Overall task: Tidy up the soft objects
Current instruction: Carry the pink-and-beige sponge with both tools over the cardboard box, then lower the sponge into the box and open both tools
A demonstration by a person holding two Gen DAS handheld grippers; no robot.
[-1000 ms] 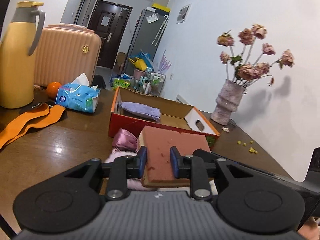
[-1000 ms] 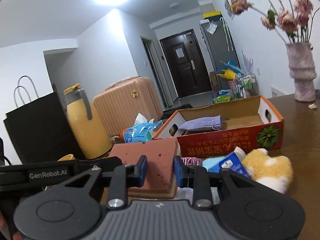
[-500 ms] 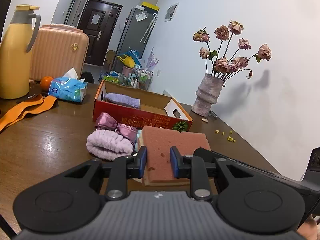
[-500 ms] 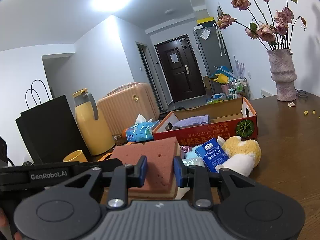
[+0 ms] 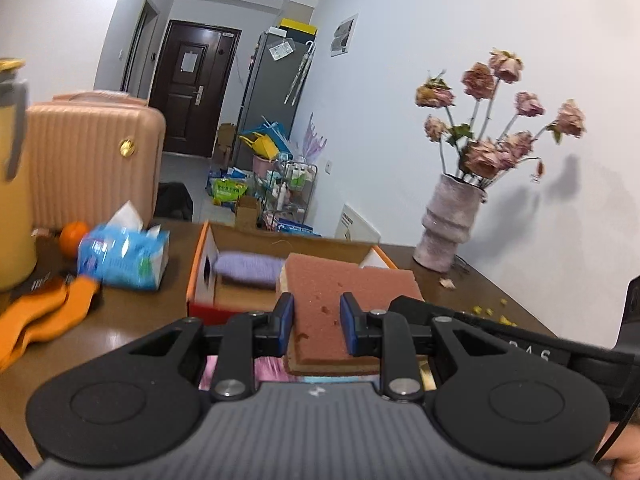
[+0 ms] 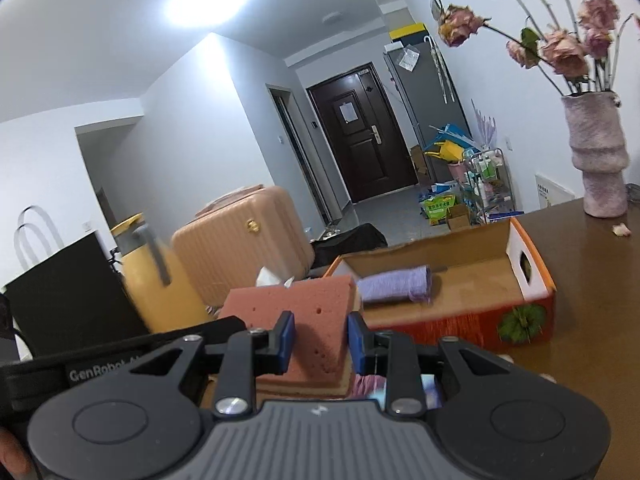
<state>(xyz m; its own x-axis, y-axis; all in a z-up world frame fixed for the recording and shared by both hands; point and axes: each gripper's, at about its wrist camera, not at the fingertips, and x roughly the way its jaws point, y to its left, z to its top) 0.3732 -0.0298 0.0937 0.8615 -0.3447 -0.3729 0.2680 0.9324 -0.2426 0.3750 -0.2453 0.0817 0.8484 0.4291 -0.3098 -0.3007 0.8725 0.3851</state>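
A brick-red sponge (image 5: 344, 280) with a yellow underside is gripped from two sides. My left gripper (image 5: 316, 322) is shut on its near edge, and my right gripper (image 6: 320, 340) is shut on the sponge (image 6: 296, 300) from the other side. The sponge hangs in the air in front of the red and orange cardboard box (image 5: 198, 268), overlapping its near rim in the left wrist view. A rolled purple towel (image 5: 248, 268) lies inside the box (image 6: 528, 320), seen as the towel (image 6: 396, 290) on its cardboard floor. Pink soft things (image 5: 268, 368) show below the left gripper, mostly hidden.
A blue tissue pack (image 5: 124, 256), an orange (image 5: 74, 232), an orange cloth (image 5: 44, 316) and a yellow thermos (image 5: 12, 216) stand left of the box. The vase of dried roses (image 5: 448, 228) is at the back right. A pink suitcase (image 6: 240, 256) and black bag (image 6: 68, 288) stand behind.
Both grippers, still shut on the sponge, first drew back from the box, then rose and came forward to it. The soft things on the table have dropped out of sight below.
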